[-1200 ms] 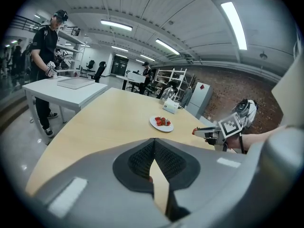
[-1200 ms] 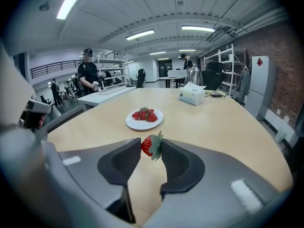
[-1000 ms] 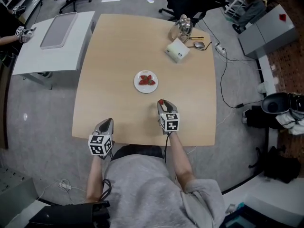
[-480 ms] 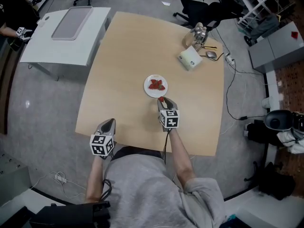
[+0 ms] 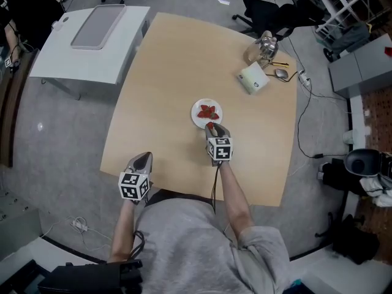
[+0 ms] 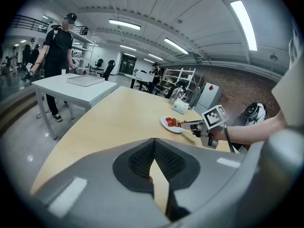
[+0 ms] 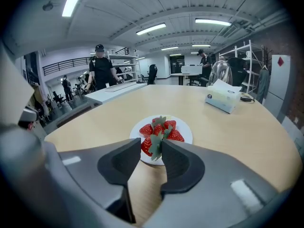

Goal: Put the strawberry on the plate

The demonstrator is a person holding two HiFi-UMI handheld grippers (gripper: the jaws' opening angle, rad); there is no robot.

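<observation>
A small white plate (image 5: 196, 111) with other red strawberries on it lies mid-table. My right gripper (image 5: 212, 128) hovers at the plate's near edge, shut on a strawberry (image 5: 209, 125). In the right gripper view that strawberry (image 7: 146, 147), with its green leaves up, is pinched between the pads of the right gripper (image 7: 151, 145), with the plate (image 7: 186, 130) just beyond. My left gripper (image 5: 144, 158) rests at the table's near left edge. In its own view the left gripper (image 6: 154, 144) has its jaws together with nothing in them.
A tissue box (image 5: 253, 78) and a glass jug (image 5: 264, 44) stand at the table's far right, next to cables. To the left is a white side table (image 5: 67, 63) with a grey tray (image 5: 95, 26). A person in black (image 6: 59, 46) stands beside it. Office chairs are behind.
My right gripper has carried the strawberry forward from the near part of the table to the plate's near edge. The left gripper has stayed in place.
</observation>
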